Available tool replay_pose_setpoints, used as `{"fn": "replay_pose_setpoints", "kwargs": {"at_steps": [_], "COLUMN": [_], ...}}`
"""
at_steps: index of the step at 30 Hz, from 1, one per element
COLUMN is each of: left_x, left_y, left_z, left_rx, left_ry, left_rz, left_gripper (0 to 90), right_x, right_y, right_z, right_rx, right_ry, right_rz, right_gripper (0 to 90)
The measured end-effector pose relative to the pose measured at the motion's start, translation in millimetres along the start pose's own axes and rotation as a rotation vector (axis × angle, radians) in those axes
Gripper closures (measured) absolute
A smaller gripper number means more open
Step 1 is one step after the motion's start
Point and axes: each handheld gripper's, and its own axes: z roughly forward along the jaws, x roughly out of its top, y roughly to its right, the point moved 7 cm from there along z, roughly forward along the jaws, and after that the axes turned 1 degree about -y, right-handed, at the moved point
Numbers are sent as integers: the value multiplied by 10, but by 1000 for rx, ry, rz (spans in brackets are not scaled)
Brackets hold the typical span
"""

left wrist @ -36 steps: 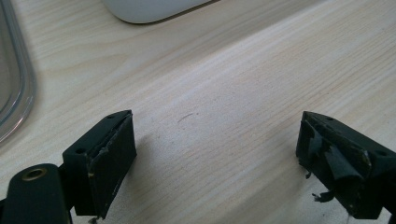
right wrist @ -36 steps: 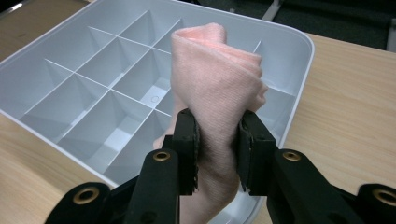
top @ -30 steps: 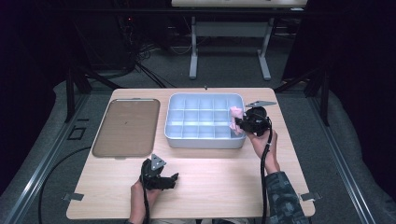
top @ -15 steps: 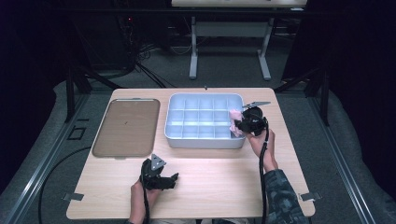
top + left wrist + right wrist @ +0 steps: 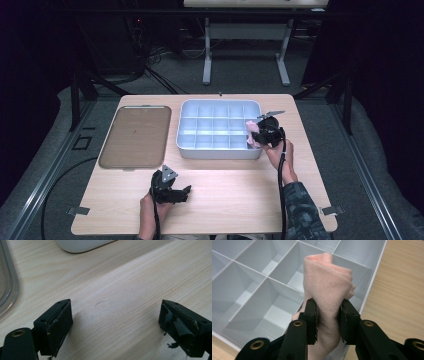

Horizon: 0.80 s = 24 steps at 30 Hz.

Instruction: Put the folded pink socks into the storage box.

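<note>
The right gripper (image 5: 328,315) has its fingers (image 5: 311,315) clamped on a bunched pink cloth (image 5: 327,282), which bulges up out of the grip and trails a little below it — the bundle hangs over the right-hand compartments of the pale divided tray (image 5: 249,290), close to that tray's right wall, and whether it touches the bottom cannot be told. In the high view the same right gripper (image 5: 260,134) sits at the tray's (image 5: 218,151) right edge with the cloth (image 5: 253,129) showing pink beside it. The left gripper (image 5: 115,322) rests low over bare tabletop (image 5: 120,285), its fingers (image 5: 58,322) spread wide apart with nothing between them — it lies near the front edge in the high view (image 5: 172,192), well apart from the tray. A flat brown lid (image 5: 136,136) lies on the tabletop just left of the tray.
</note>
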Motion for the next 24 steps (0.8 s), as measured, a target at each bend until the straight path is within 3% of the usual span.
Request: {"fn": "replay_pose_setpoints", "kwargs": {"at_steps": [10, 17, 24], "left_x": [0, 0, 1], "left_y": [1, 1, 2], "left_z": [0, 0, 0], "left_rx": [0, 0, 0], "left_ry": [0, 0, 1], "left_rz": [0, 0, 0], "left_gripper": [115, 116, 116], "right_x": [-66, -93, -96], "right_y": [-18, -61, -77], "right_z": [29, 10, 0], "right_rx": [-4, -4, 20], "right_ry": [-32, -73, -71], "right_rz": [-18, -57, -43], "right_gripper": [697, 686, 656]}}
